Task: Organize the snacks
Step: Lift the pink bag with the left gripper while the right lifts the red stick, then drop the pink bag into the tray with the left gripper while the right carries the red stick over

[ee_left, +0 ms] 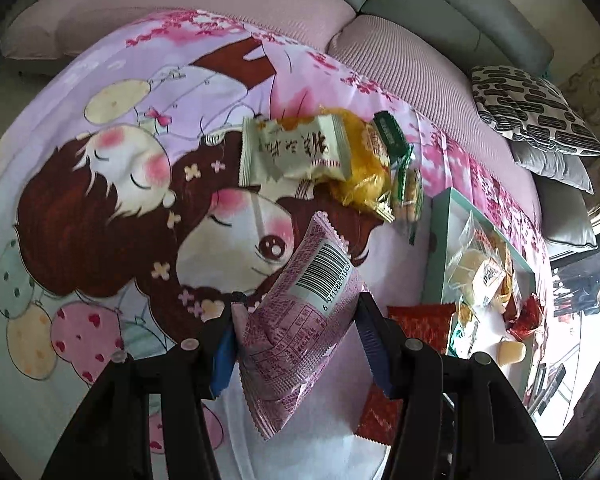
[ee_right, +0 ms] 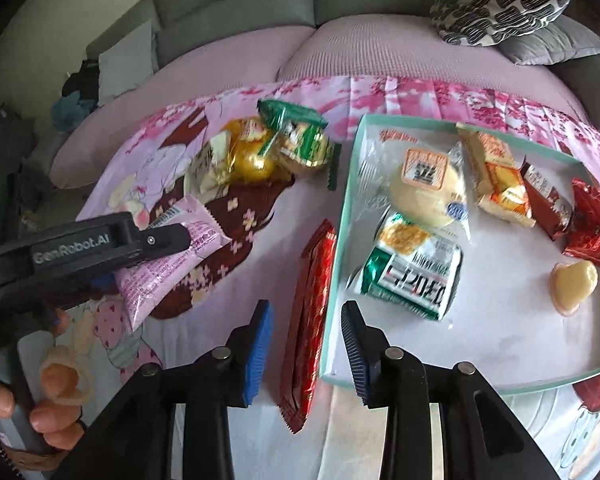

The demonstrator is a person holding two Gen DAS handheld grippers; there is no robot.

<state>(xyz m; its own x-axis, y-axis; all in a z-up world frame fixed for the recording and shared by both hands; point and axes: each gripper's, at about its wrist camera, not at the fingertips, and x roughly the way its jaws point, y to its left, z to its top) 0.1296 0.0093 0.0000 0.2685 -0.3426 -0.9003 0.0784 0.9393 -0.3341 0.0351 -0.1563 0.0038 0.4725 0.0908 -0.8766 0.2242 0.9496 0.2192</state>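
My left gripper (ee_left: 299, 342) is shut on a pink snack packet (ee_left: 300, 320) with a barcode, held tilted above the cartoon cloth (ee_left: 120, 200). The right wrist view shows that same packet (ee_right: 172, 268) at the left. My right gripper (ee_right: 306, 354) stands open just over a long red packet (ee_right: 310, 320), which lies flat on the cloth against the tray's left rim; the pads do not press it. The teal-rimmed white tray (ee_right: 342, 240) holds several snacks, among them a round pastry (ee_right: 424, 196), a green-and-white packet (ee_right: 412, 276) and a heart-shaped jelly (ee_right: 574, 284).
A loose pile lies on the cloth left of the tray: a pale packet (ee_left: 292, 152), a yellow one (ee_left: 364, 180) and a green biscuit pack (ee_right: 300, 136). Sofa cushions and a patterned pillow (ee_right: 500, 4) stand behind. A person's hand (ee_right: 56, 420) grips the left handle.
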